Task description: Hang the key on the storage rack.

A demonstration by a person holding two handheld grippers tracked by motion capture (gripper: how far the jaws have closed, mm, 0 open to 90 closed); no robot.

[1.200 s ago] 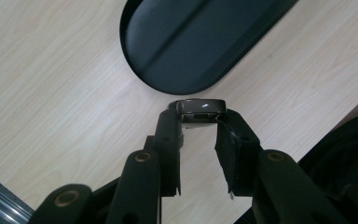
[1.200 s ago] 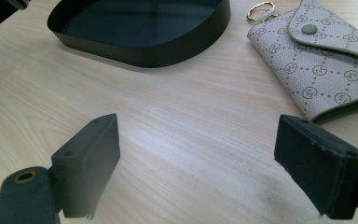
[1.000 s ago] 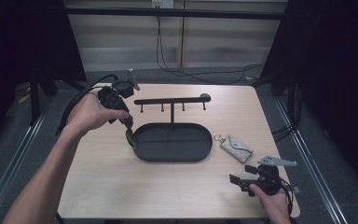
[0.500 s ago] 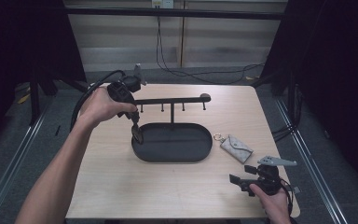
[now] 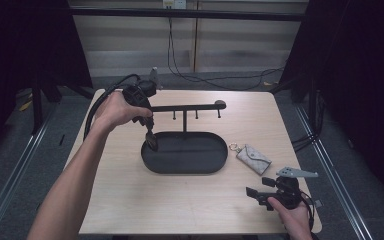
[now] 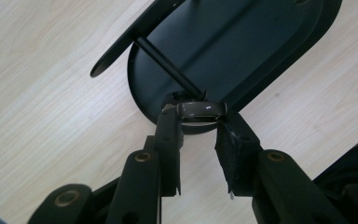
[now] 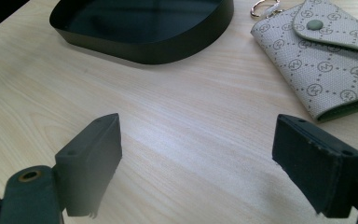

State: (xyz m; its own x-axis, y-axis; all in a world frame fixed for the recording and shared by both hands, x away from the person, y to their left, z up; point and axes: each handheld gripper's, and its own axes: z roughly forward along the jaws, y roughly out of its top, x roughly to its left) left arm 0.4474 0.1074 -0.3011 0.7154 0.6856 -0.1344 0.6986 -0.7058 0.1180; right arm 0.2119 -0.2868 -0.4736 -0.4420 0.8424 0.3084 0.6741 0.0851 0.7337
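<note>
Left gripper (image 6: 199,122) pinches a dark ring (image 6: 201,109), held over the near-left rim of the black tray (image 5: 220,161) under the hook stand (image 5: 184,107). Right gripper (image 7: 196,158) gapes wide and empty, near the key pouch (image 7: 324,58). Likely next: lower, release ring into tray.

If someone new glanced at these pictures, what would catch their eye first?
Likely the left claw pinching a dark ring over the near-left rim of the black oval tray at the table's centre. Next, the patterned grey key pouch right of the tray, with the right claw open nearby.
</note>
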